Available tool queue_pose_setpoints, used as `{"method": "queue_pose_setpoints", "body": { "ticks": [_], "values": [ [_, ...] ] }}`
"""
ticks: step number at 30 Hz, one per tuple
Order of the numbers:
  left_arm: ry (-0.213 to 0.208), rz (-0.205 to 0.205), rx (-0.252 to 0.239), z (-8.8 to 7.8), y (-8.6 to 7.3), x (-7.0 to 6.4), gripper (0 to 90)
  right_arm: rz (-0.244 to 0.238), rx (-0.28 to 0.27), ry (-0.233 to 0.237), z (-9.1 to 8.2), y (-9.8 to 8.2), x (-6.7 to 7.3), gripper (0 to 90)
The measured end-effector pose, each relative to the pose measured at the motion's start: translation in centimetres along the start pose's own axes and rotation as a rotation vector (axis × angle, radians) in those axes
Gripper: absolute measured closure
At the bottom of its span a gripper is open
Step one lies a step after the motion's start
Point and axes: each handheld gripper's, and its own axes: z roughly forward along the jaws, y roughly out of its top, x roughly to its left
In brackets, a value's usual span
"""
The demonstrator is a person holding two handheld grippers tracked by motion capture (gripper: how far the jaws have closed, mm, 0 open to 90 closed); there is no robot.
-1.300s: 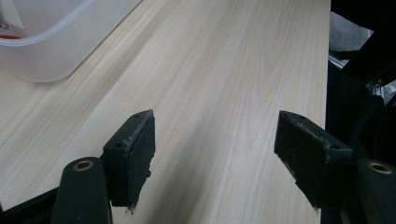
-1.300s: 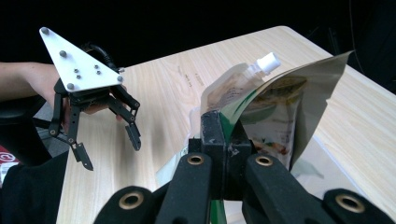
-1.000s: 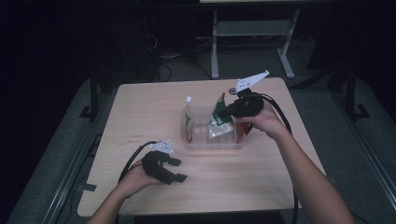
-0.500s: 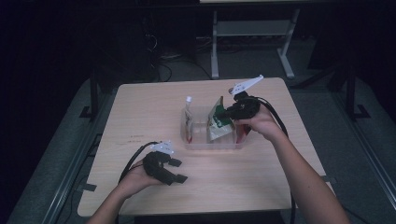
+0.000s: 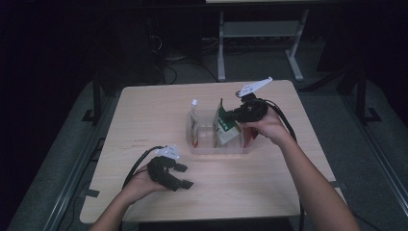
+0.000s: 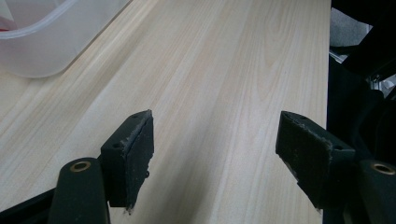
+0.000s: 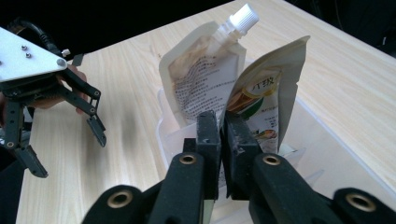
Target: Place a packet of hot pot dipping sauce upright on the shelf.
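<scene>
Right gripper view: we see the surface carrying the clear bin near its far right corner, and in it the green pouch beside the spouted pouch. Our right tool pinches the green pouch's edge, its jaws having just eased apart; the pouch may slump or knock its neighbour. Our left tool rests wide and empty near the near left corner.

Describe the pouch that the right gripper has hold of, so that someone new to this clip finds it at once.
On the wooden table stands a clear plastic bin with two upright pouches. The green-printed pouch is the right-hand one in the high view, nearest the right gripper, whose jaws pinch its edge. Its neighbour, the white spouted pouch, has a screw cap; this one has a flat top.
</scene>
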Motion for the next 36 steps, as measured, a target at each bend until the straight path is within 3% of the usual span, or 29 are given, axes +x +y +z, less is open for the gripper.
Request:
{"method": "queue_pose_setpoints", "body": {
  "ticks": [4,7,8,9,12,18,26,35,36],
  "values": [
    [0.0,-0.004,-0.009,0.0,0.0,0.0,27.4,0.008,0.001,-0.004,-0.2,0.0,0.1,70.4],
    [0.002,-0.005,-0.003,0.0,0.0,0.0,27.4,0.009,-0.004,-0.027,-0.4,0.0,0.6,48.0],
    [0.002,-0.005,-0.003,0.0,0.0,0.0,27.4,0.009,-0.004,-0.027,-0.4,0.0,0.6,48.0],
    [0.002,-0.005,-0.004,0.0,0.0,0.0,27.4,0.034,-0.008,-0.04,-0.5,0.1,0.8,38.1],
    [0.002,-0.005,-0.004,-0.1,0.0,0.0,27.3,0.041,-0.012,-0.057,-0.8,0.0,1.0,32.1],
    [0.005,-0.002,-0.002,-0.2,0.0,0.1,27.0,0.047,-0.054,-0.066,-2.0,-0.7,1.3,25.3],
    [0.008,0.004,0.004,-0.1,0.0,0.2,26.7,0.048,-0.072,-0.093,-3.8,-2.4,2.1,21.2],
    [0.024,-0.005,-0.011,-0.5,0.0,0.0,26.7,0.03,-0.067,-0.129,-5.1,-4.9,4.3,20.5],
    [0.032,0.008,-0.009,-0.6,0.0,0.0,26.5,0.029,-0.06,-0.13,-5.2,-5.1,4.5,20.4]
  ]
}}
